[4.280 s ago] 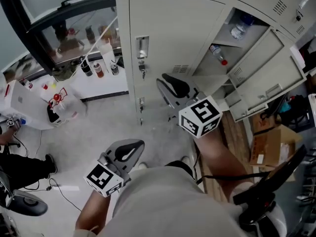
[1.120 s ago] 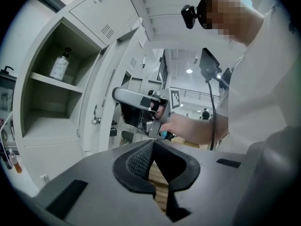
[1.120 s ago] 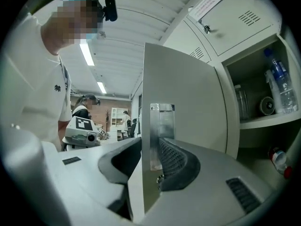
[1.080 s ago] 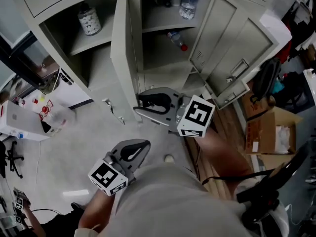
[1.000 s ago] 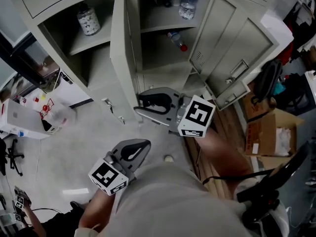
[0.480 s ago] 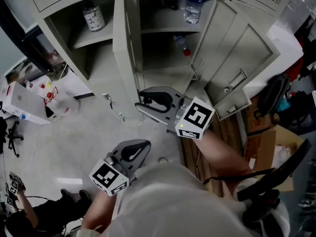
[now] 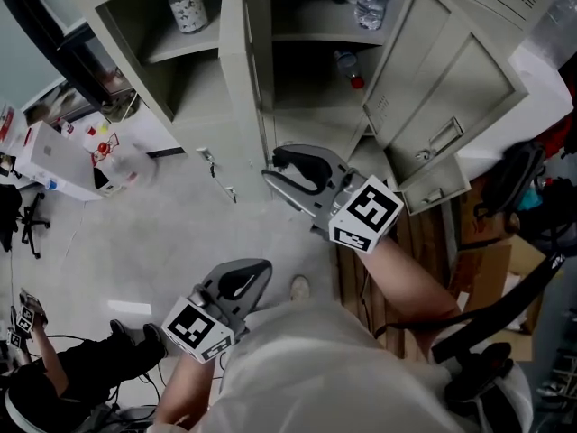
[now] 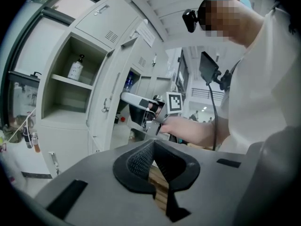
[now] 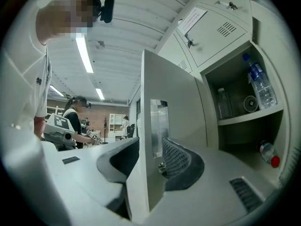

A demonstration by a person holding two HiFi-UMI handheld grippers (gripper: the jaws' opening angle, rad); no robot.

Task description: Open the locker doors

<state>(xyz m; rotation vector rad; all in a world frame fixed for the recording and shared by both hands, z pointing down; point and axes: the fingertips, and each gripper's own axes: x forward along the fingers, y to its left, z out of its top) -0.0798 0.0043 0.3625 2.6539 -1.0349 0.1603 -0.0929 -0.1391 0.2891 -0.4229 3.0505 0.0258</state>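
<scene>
Right tool [image 9: 146,160]: jaws have just been opening and are now released. The free edge of the locker door [image 9: 176,107] stands upright between them, with its metal handle plate facing the right-hand pad. Door swung out from the locker. Open compartment to the right of the tool: water bottle [image 9: 261,86] on the upper shelf, red-capped bottle [image 9: 268,153] lying below. Left tool [image 8: 153,149]: clenched on nothing, held low, well apart from the door
</scene>
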